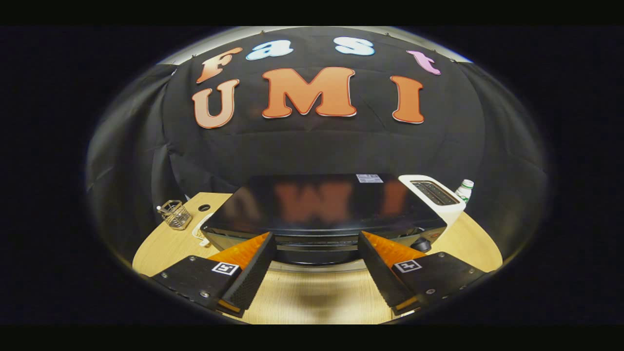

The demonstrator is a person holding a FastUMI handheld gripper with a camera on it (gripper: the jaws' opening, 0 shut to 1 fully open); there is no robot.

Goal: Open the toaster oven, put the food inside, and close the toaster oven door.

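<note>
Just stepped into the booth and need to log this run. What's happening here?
A hand-held gripper is held open and empty in front of a black toaster oven on a wooden table. Its fingers sit on either side of the oven's front, where the door handle runs just ahead between the tips. The door looks closed. A white toaster and a bottle stand beyond the oven on one side, a wire basket on the other.

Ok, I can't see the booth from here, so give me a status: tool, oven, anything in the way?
Tool open, holding nothing. Toaster oven just ahead of the fingers, door shut. Nothing between them.
</note>
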